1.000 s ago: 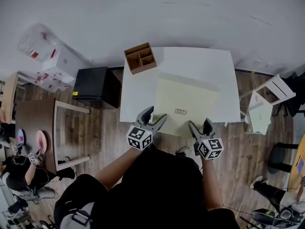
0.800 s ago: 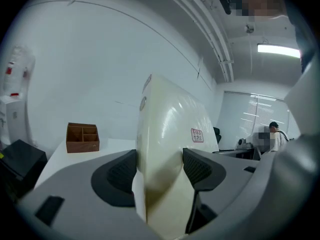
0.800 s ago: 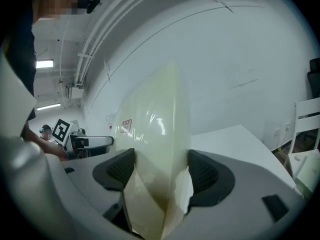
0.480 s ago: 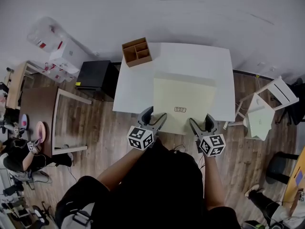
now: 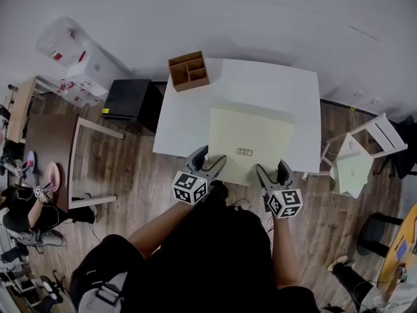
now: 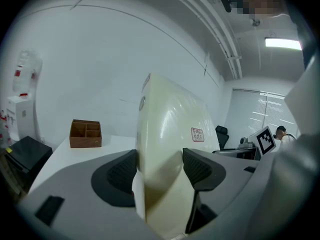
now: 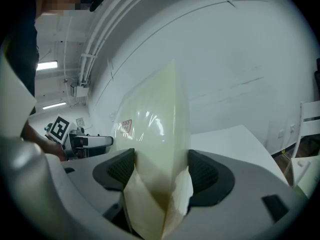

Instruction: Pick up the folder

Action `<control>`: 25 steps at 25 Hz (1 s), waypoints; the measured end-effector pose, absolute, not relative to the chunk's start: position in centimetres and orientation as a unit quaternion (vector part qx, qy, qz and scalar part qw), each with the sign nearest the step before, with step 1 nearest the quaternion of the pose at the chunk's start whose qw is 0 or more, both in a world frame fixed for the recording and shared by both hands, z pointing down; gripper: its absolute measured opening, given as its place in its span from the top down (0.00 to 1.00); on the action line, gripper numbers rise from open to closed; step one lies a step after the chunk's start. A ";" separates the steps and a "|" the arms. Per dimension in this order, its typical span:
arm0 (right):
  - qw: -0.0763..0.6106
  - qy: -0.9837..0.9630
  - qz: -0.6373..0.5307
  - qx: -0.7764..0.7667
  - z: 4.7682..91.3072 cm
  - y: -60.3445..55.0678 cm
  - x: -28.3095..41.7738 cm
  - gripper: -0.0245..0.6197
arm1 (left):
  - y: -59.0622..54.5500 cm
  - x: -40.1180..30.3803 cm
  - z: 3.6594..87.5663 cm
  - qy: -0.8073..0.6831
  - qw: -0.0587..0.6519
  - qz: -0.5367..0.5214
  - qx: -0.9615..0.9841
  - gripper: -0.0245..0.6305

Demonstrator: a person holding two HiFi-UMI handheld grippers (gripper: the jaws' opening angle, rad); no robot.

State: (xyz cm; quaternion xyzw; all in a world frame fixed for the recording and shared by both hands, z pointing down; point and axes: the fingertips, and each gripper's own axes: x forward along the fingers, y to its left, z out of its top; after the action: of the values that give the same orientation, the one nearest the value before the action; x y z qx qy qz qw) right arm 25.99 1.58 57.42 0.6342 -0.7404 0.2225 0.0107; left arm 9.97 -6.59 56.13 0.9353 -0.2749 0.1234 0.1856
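One pale yellow folder [image 5: 251, 143] sits over the near half of the single white worktop [image 5: 189, 122]. Two tongs pinch its near edge: left tongs [image 5: 210, 158] and right tongs [image 5: 272, 169]. One wooden box [image 5: 189, 71] stands at the far left corner.

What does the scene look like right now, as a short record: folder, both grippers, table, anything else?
folder: pale yellow folder with a small label near its near edge, lying over the table's front part and past its front edge
left gripper: left gripper shut on the folder's near left corner
right gripper: right gripper shut on the folder's near right corner
table: white table
other items: wooden organizer at the far left corner
lift: cannot tell if the far edge is off the table
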 end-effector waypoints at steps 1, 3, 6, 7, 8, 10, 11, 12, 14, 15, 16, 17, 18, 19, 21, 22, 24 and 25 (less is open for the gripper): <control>0.011 -0.738 0.221 0.637 57.1 1.4 26.2 0.43 | -6.9 10.2 55.9 -0.271 0.183 0.122 0.937 0.51; 0.013 -0.734 0.215 0.643 56.3 0.6 26.7 0.43 | -7.8 10.8 55.1 -0.265 0.178 0.119 0.940 0.51; 0.011 -0.731 0.203 0.651 54.4 -0.5 27.2 0.43 | -9.1 11.5 53.2 -0.261 0.171 0.111 0.943 0.51; 0.010 -0.731 0.196 0.654 53.7 -0.9 27.3 0.43 | -9.6 11.6 52.4 -0.261 0.167 0.106 0.945 0.51; 0.009 -0.731 0.188 0.656 52.9 -1.2 27.4 0.43 | -10.0 11.7 51.7 -0.261 0.162 0.101 0.946 0.51; 0.010 -0.732 0.169 0.660 51.5 -2.0 27.4 0.43 | -10.7 11.8 50.4 -0.260 0.150 0.089 0.950 0.51; 0.011 -0.733 0.159 0.662 50.8 -2.3 27.4 0.43 | -11.1 11.8 49.8 -0.259 0.144 0.082 0.951 0.51; 0.012 -0.734 0.150 0.663 50.2 -2.7 27.4 0.43 | -11.5 11.8 49.3 -0.259 0.138 0.076 0.953 0.51; 0.014 -0.736 0.134 0.664 49.1 -3.4 27.4 0.43 | -12.1 11.8 48.4 -0.261 0.131 0.064 0.954 0.51; 0.017 -0.737 0.127 0.664 48.6 -3.7 27.3 0.43 | -12.4 11.7 48.0 -0.262 0.129 0.058 0.955 0.51; 0.020 -0.737 0.119 0.665 48.2 -4.0 27.2 0.43 | -12.6 11.6 47.7 -0.263 0.129 0.053 0.955 0.51; 0.024 -0.738 0.112 0.665 47.7 -4.3 27.0 0.43 | -12.9 11.4 47.4 -0.262 0.128 0.047 0.955 0.51; 0.028 -0.739 0.103 0.665 47.3 -4.7 26.7 0.43 | -13.1 11.1 47.2 -0.261 0.126 0.041 0.956 0.51; 0.033 -0.741 0.094 0.665 46.8 -5.0 26.5 0.43 | -13.4 10.8 46.9 -0.259 0.124 0.035 0.957 0.51; 0.038 -0.743 0.076 0.664 46.0 -5.7 25.9 0.43 | -13.9 10.3 46.4 -0.258 0.119 0.025 0.958 0.51; 0.039 -0.744 0.070 0.663 45.8 -6.0 25.7 0.43 | -14.3 10.0 46.2 -0.260 0.116 0.022 0.958 0.51; 0.034 -0.745 0.066 0.663 45.5 -6.8 25.3 0.43 | -14.9 9.6 45.8 -0.264 0.111 0.018 0.958 0.51; 0.031 -0.744 0.067 0.664 45.4 -7.1 25.1 0.43 | -15.2 9.4 45.6 -0.265 0.108 0.016 0.958 0.51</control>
State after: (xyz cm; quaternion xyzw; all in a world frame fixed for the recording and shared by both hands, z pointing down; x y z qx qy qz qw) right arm 25.06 -7.08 45.41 0.6640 -0.7441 0.0667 0.0308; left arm 9.41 -15.24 45.59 0.9580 -0.2651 0.0159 0.1080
